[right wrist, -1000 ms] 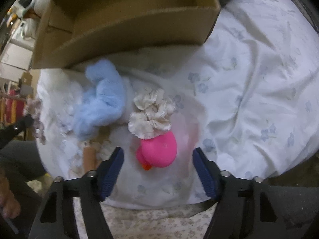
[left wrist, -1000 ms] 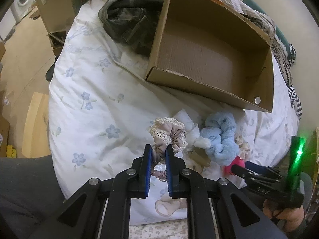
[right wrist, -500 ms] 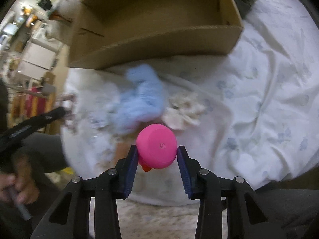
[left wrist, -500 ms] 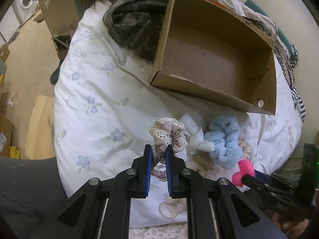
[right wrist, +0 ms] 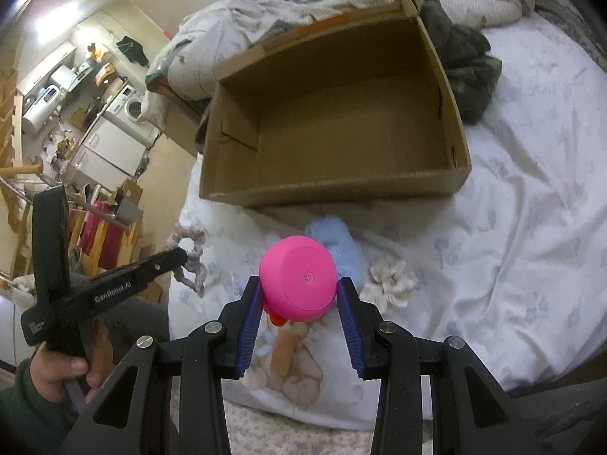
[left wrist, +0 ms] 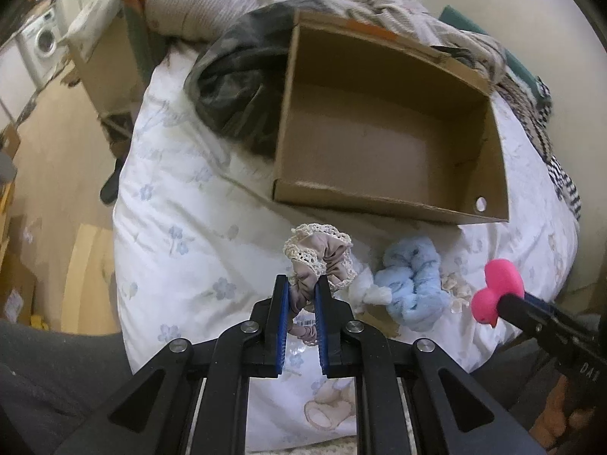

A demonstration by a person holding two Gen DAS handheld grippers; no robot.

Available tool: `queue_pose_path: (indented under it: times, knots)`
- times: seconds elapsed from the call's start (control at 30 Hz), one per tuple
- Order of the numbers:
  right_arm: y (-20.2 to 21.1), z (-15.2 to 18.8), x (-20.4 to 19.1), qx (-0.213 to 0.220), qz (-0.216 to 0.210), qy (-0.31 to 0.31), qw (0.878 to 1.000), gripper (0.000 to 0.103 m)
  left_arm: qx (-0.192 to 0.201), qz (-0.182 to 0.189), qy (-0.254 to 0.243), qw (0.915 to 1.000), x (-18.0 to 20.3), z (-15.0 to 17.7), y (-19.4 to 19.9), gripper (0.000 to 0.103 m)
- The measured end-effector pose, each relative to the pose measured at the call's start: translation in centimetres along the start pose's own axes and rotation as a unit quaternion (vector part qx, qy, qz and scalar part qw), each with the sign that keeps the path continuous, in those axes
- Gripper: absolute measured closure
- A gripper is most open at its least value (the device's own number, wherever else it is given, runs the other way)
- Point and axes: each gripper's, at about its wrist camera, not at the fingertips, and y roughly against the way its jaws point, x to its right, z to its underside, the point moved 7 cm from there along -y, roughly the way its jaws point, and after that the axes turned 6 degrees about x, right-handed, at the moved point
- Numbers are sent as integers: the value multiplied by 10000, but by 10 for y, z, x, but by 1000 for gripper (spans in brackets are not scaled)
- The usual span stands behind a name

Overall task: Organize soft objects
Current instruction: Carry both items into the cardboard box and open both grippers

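We find the left gripper (left wrist: 300, 295) clamped on the lace scrunchie (left wrist: 318, 256), the right gripper (right wrist: 299, 299) gripping the pink duck (right wrist: 297, 278); carry both clear over the cardboard box (right wrist: 334, 189) wall before releasing

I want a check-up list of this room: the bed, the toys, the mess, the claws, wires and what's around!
Surface: white flowered duvet, rumpled.
Job's things: cardboard box empty; blue fluffy scrunchie and cream scrunchie lie on the duvet.
Clutter: dark garment beside the box.
Claws: left claw shut on beige lace scrunchie; right claw shut on pink rubber duck.
Cables: nothing seen.
Surroundings: washing machine, wooden floor.
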Motion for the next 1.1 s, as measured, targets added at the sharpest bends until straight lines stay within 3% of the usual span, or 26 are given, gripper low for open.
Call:
queue_pose_path:
  times: [0.1,0.47,0.6,0.9,1.1]
  knots:
    - [-4,1,0,64,5,45,10000,61,148,-11,-188,9997,6,-5,2,91]
    - [-3,-13,12,91,108,-134,9998,61,83,182,-307,9993,18,-30,12,91]
    - [3,-36,15,199,34,-302,9993,61,226,218,-367,9988,23,-60,18,91]
    - [-6,-110,0,592,173,256,9978,62,597,4,-826,9948,33,-134,4,91]
    - [-32,-137,8,532,341,431,9971,62,588,-81,-610,9964,33,-147,-22,91]
